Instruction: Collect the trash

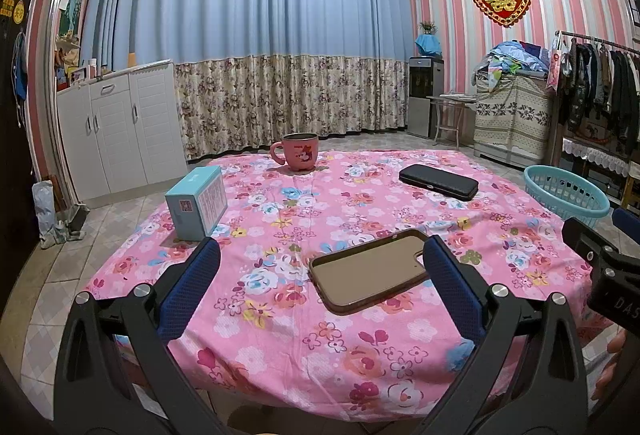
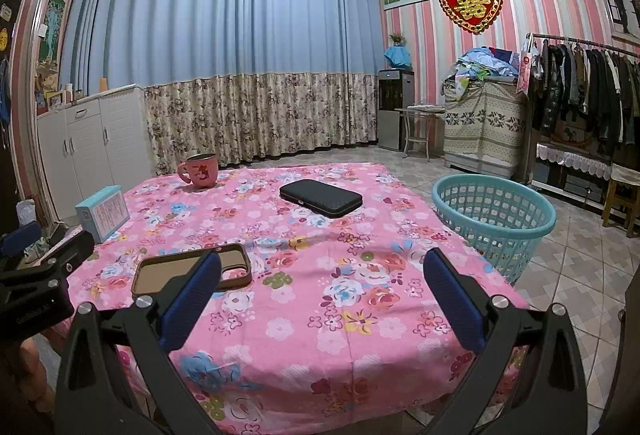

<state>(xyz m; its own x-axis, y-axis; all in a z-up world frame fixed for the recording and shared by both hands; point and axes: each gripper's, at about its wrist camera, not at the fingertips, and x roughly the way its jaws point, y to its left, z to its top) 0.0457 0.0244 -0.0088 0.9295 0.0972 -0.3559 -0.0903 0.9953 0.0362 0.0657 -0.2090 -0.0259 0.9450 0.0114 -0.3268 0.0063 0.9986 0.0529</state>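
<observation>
A pink flowered cloth covers the table (image 1: 280, 315) (image 2: 340, 335). On it lie a light blue carton (image 1: 196, 203) (image 2: 103, 212) at the left, a pink mug (image 1: 298, 151) (image 2: 201, 170) at the far side, a black zip case (image 1: 439, 181) (image 2: 321, 197) and a brown phone case (image 1: 368, 271) (image 2: 176, 267) lying flat. A teal plastic basket (image 1: 566, 195) (image 2: 494, 215) stands on the floor past the table's right edge. My left gripper (image 1: 322, 243) hovers open over the near table, its right finger beside the phone case. My right gripper (image 2: 323, 254) is open and holds nothing.
A white cabinet (image 1: 116, 131) stands at the left wall and curtains (image 1: 256, 35) hang behind the table. A covered chest (image 2: 484, 131), a clothes rack (image 2: 580, 83) and a wooden stool (image 2: 624, 195) line the right side. The tiled floor (image 2: 580, 275) surrounds the basket.
</observation>
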